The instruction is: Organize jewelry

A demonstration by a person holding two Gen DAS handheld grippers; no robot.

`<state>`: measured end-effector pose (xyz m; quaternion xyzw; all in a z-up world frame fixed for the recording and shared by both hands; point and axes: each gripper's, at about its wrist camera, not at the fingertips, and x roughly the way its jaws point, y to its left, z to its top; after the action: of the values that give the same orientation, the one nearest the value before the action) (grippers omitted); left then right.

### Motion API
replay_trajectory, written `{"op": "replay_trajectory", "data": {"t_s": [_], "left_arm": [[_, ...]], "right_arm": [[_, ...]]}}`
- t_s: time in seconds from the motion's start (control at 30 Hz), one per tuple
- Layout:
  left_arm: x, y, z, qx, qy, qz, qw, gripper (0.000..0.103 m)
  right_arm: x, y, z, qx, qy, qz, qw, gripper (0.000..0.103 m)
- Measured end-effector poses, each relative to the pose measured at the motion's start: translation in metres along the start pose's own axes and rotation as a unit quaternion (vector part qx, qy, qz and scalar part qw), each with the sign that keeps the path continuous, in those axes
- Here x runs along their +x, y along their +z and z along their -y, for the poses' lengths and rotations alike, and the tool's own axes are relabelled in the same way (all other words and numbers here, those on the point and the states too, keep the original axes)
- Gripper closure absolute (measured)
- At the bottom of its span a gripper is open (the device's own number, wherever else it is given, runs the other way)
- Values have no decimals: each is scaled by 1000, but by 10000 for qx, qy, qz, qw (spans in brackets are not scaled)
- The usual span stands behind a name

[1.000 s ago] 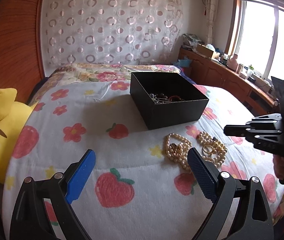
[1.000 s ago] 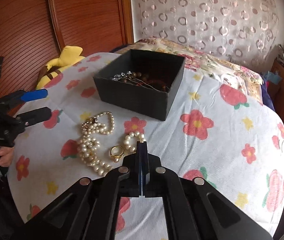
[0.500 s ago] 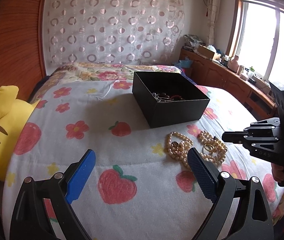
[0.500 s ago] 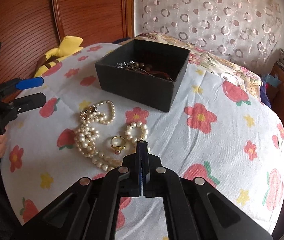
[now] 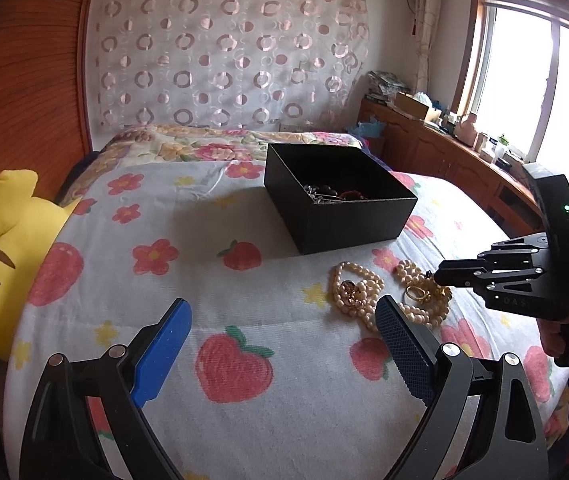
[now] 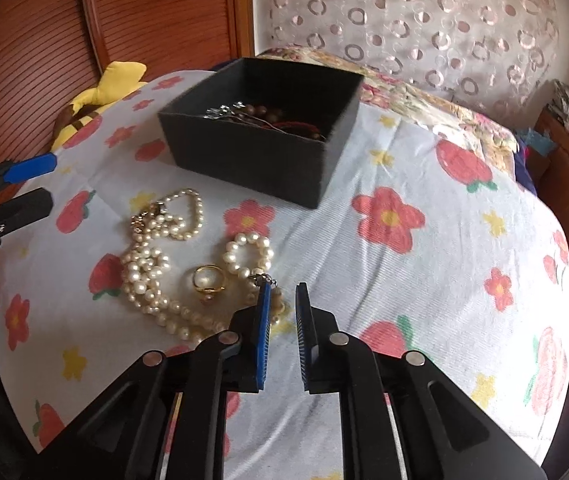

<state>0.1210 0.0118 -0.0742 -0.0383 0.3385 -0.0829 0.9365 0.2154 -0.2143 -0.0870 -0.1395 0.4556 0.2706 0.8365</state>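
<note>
A black box (image 6: 260, 152) with beads and a chain inside stands on the flowered bedspread (image 6: 424, 280). In front of it lie a long pearl necklace (image 6: 152, 264), a small pearl bracelet (image 6: 248, 254) and a gold ring (image 6: 208, 278). My right gripper (image 6: 282, 288) hovers just over the near end of the pearls; its jaws are opening, with a narrow gap and nothing pressed between the pads. The left gripper (image 5: 282, 306) stands wide open and empty, low over the bedspread, left of the necklace (image 5: 354, 292) and ring (image 5: 416, 292). The box (image 5: 340, 216) lies beyond it.
A yellow plush toy (image 5: 0, 268) lies at the bed's left edge by the wooden headboard (image 5: 24, 100). A folded floral quilt (image 5: 212, 148) lies behind the box. Wooden cabinets (image 5: 444, 160) with clutter run under the window on the right.
My right gripper has come closer over the pearls and tipped down, and its jaws have parted from shut. The left gripper has stayed where it was, open.
</note>
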Motion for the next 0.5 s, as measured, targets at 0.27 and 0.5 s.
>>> {"op": "replay_trajectory", "data": {"t_s": [0.27,0.5], "left_arm": [[0,-1,2,23,-39,13,10000,14],[0,-2,4,40,-64,-7,10000,14]], "right_arm": [[7,12,-5,-215,-109,-164,9996,89],[7,12,-9,-356,-58,-143,9992,95]]}}
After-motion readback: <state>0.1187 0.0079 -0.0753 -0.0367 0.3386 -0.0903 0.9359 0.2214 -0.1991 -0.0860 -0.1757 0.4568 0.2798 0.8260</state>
